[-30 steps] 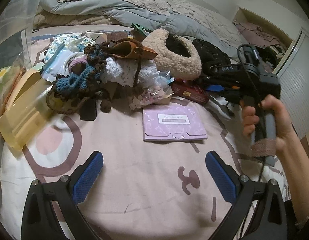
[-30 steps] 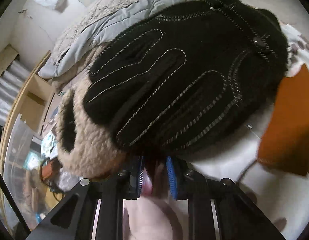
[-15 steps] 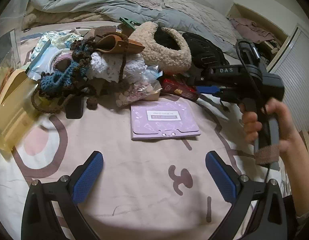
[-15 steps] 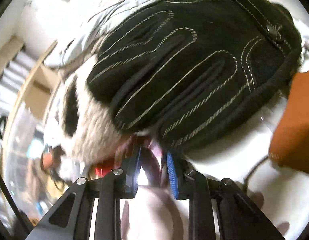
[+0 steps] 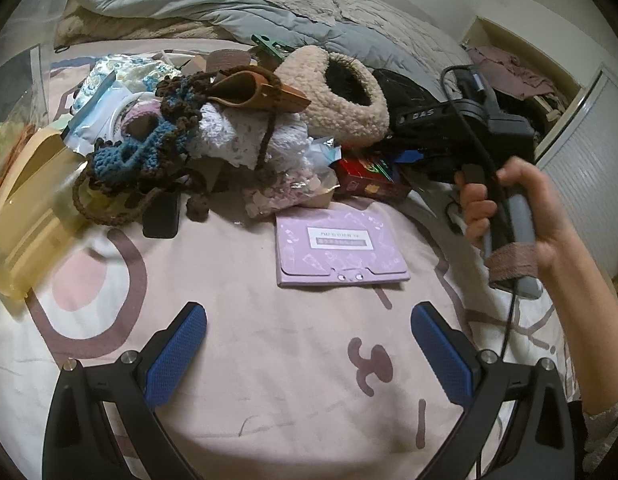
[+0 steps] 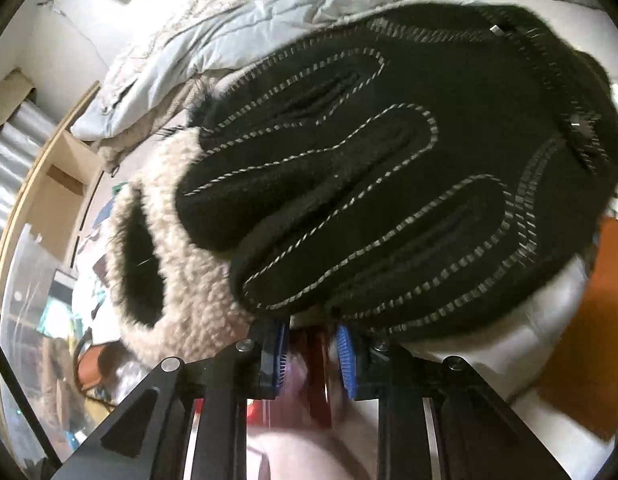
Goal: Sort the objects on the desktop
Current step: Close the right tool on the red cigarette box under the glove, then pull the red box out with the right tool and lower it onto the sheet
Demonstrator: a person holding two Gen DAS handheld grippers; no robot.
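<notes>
A pile of desktop objects lies on a pink patterned bedspread [image 5: 293,360]. My left gripper [image 5: 309,344] is open and empty, low over the bedspread in front of a lilac flat box [image 5: 337,248]. My right gripper [image 6: 311,354] reaches into the pile at a dark red box [image 5: 369,180], seen close between its blue pads [image 6: 345,354] in the right wrist view [image 6: 317,364]; whether the pads touch it is blurred. A black stitched glove [image 6: 409,180] lies just above the jaws, next to a cream fleece slipper [image 6: 177,264].
The pile holds a crocheted blue-brown piece [image 5: 137,156], a white knit cloth [image 5: 245,140], a brown leather pouch [image 5: 253,92], a black phone [image 5: 161,216] and plastic packets [image 5: 97,112]. A yellow folder [image 5: 29,208] lies left. A grey duvet [image 5: 213,4] lies behind.
My right gripper has pushed further under the glove towards the red box and its jaws have opened slightly. My left gripper has shifted a little; the pile now sits further right in its view.
</notes>
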